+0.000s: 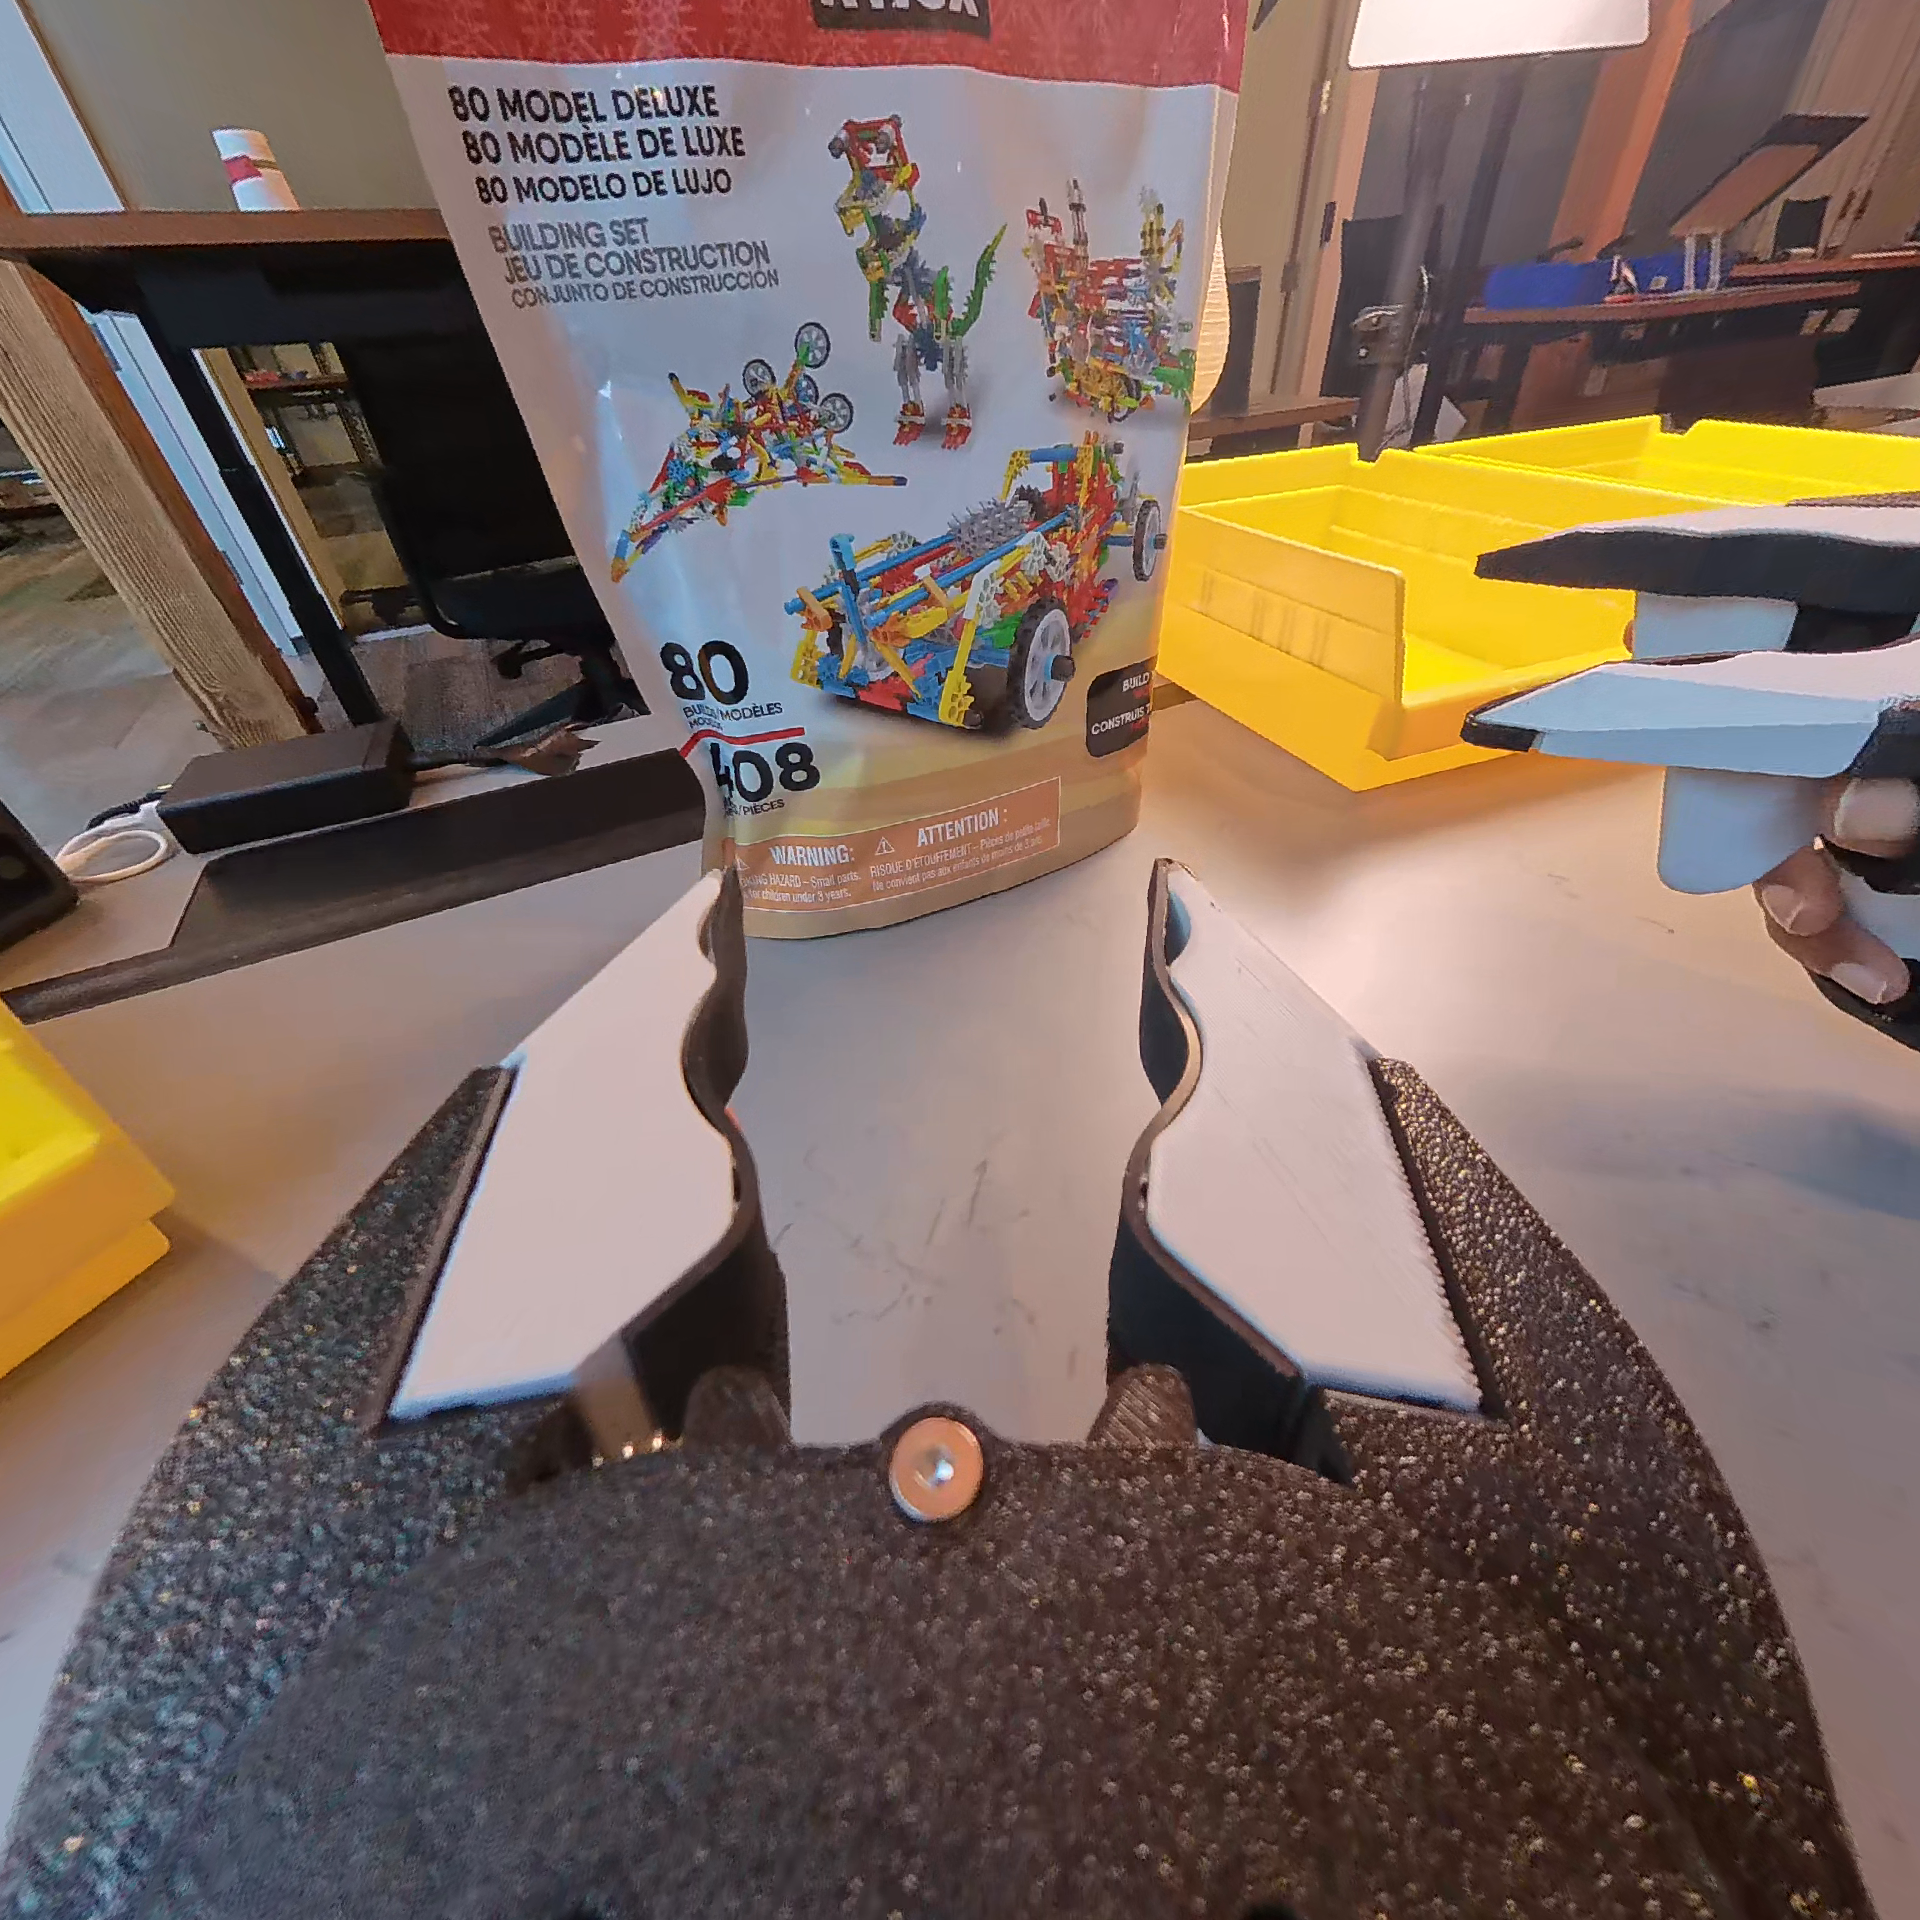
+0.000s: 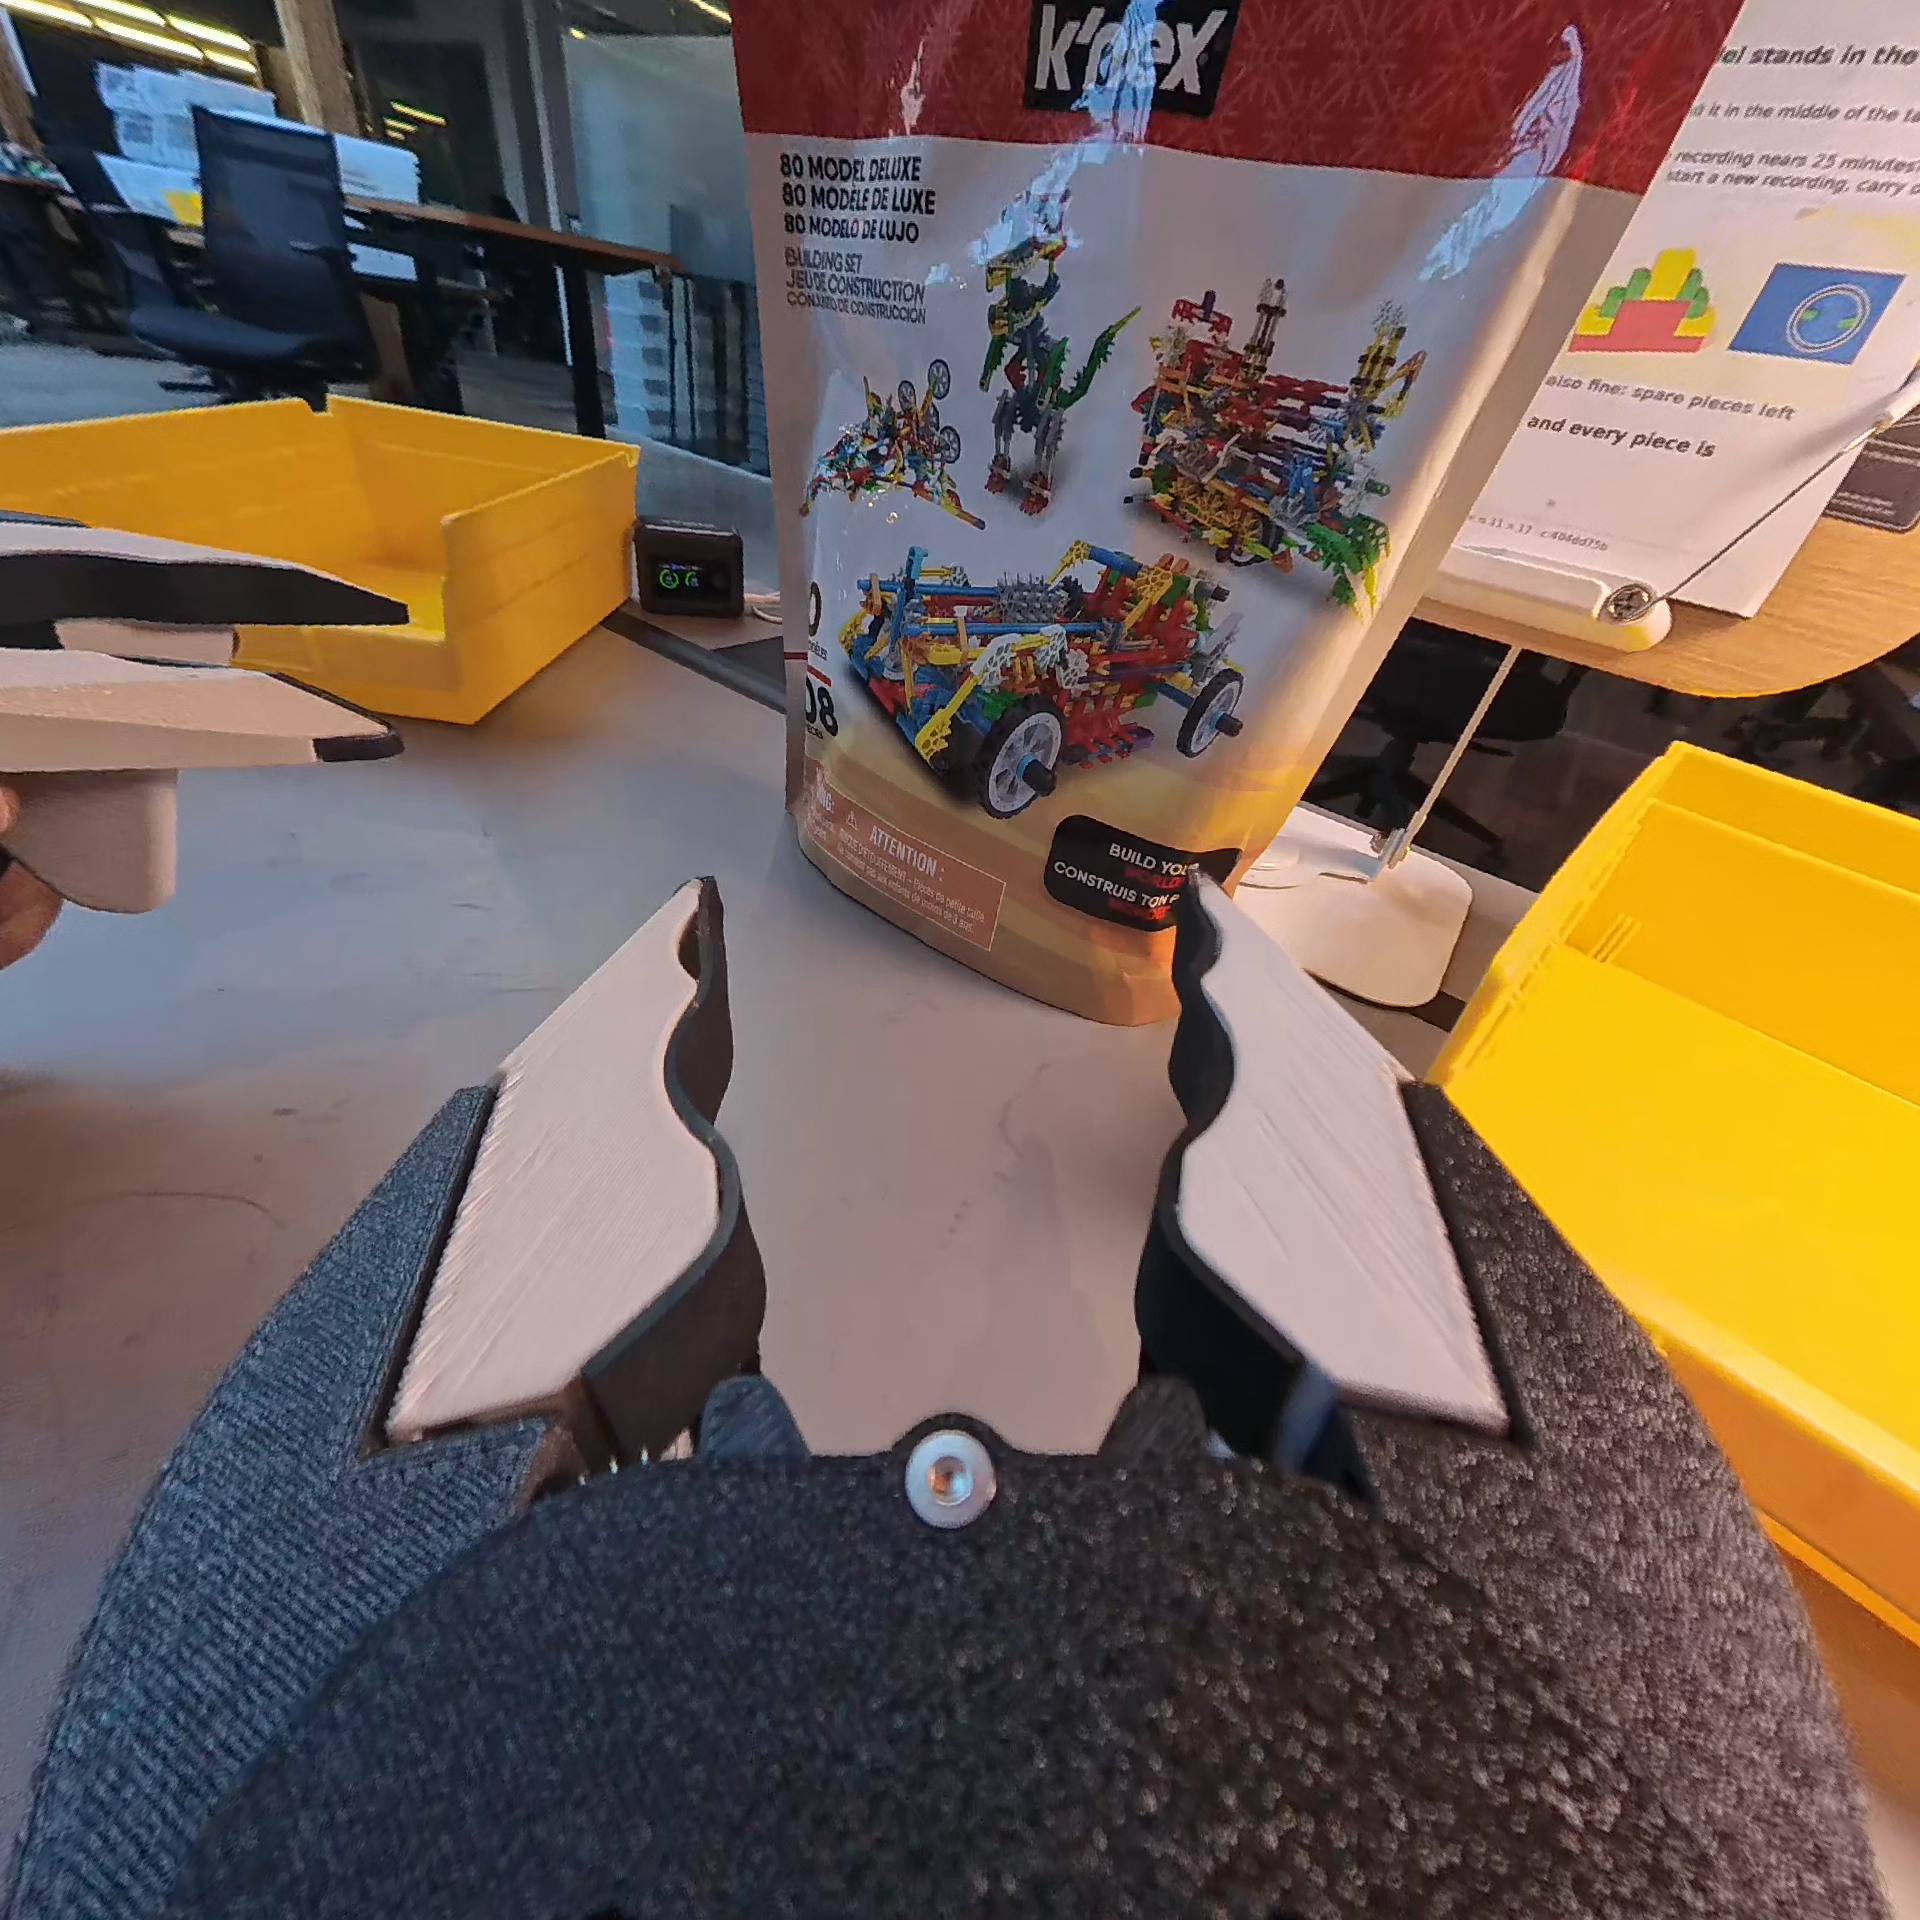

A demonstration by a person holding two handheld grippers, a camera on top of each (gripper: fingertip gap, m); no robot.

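A tall stand-up pouch of a building toy set (image 1: 831, 468), red at the top and printed with colourful models, stands upright on the grey table (image 1: 1351, 1039). My left gripper (image 1: 940, 883) is open and empty, low over the table just in front of the pouch's bottom edge. My right gripper (image 2: 945, 894) is open and empty too, facing the same pouch (image 2: 1122, 520) from the right, its right fingertip close to the pouch's lower corner. Each gripper shows at the edge of the other's view: the right gripper (image 1: 1475, 649) in the left wrist view, the left gripper (image 2: 400, 675) in the right wrist view.
Yellow plastic bins stand around: one right of the pouch (image 1: 1351, 644), one at the left edge (image 1: 62, 1195), one at left (image 2: 436, 540) and one near my right side (image 2: 1714, 1143). A black power brick (image 1: 291, 779), a small screen device (image 2: 691, 571) and a white stand holding a printed sheet (image 2: 1371, 914) sit behind. Between my left fingertips and the building toy set (image 1: 831, 468) there is roughly 15 cm. My right wrist view (image 2: 939, 489) looks at it from another angle.
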